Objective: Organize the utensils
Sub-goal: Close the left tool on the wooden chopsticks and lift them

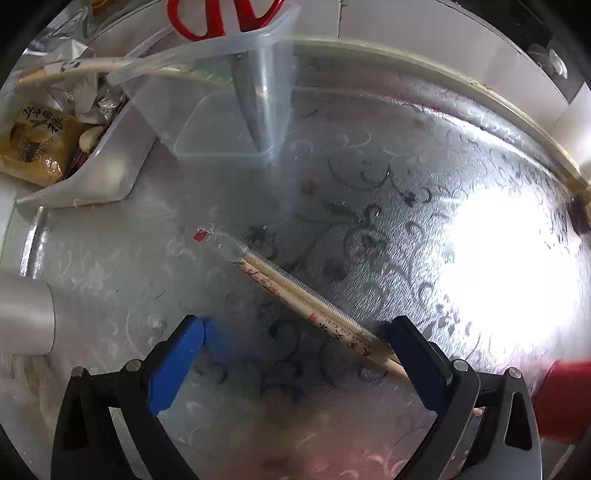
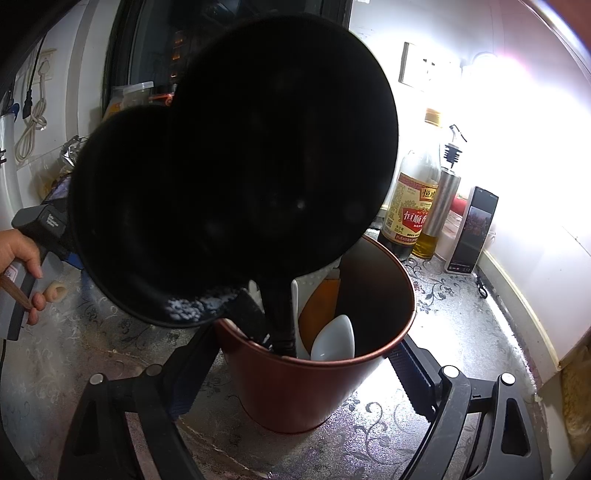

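R gripper [image 2: 295,373] clamped red cup [image 2: 314,391] w/ white spoon [image 2: 334,338] & black ladles [image 2: 236,166] inside; L gripper [image 1: 295,354] wide over wrapped chopsticks [image 1: 295,291].

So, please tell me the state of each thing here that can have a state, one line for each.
left gripper: open, above the counter
chopsticks: still in clear wrapper, lying on the counter, one end by the right finger
clear container: upright, red-handled scissors standing in it
right gripper: shut on the red cup
red cup: upright, holding black ladles and a white spoon
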A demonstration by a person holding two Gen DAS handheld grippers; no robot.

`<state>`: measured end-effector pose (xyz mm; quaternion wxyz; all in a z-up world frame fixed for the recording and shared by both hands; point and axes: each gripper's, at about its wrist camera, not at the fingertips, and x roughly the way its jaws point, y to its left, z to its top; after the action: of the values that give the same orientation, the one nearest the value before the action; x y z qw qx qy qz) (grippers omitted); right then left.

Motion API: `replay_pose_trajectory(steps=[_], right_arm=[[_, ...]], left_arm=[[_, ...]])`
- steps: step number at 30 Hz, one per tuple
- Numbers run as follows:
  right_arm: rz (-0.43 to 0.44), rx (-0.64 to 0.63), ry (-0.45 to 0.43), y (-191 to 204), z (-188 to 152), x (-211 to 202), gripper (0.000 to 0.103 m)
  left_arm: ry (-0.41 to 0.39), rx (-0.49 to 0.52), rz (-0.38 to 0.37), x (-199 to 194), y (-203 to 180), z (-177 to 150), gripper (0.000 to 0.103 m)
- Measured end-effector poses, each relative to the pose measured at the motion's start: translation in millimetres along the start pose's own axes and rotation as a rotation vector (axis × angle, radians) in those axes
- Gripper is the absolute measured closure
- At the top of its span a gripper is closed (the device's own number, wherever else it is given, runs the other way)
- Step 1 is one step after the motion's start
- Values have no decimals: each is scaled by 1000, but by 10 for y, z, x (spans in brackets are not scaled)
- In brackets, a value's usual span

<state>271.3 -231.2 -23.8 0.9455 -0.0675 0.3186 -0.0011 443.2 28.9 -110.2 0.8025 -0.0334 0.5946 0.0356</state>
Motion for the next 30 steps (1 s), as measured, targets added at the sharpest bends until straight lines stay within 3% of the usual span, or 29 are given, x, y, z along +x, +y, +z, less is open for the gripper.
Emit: replay_pose_trajectory(steps=[5,11,14,24,28,30], right_arm=[[-1,-1,2,7,2,2,11],[0,-4,18,25,5,45,11],[2,-3,26,19,-17,48,11],[0,-4,26,-4,-33,41,12],[-1,-5,26,-3,-32,42,12],[-1,-5,27,-2,-31,43,12]], left_arm=[[1,-15,2,12,139,-125,2],[10,-13,-1,41,305,-28,7],[-2,1,-6,-115,254,71,19],[-42,25,-29,-207,-61,251,76],[-63,-10,-101,-207,-160,297,95],[-65,-29,-144,-193,-121,226,98]])
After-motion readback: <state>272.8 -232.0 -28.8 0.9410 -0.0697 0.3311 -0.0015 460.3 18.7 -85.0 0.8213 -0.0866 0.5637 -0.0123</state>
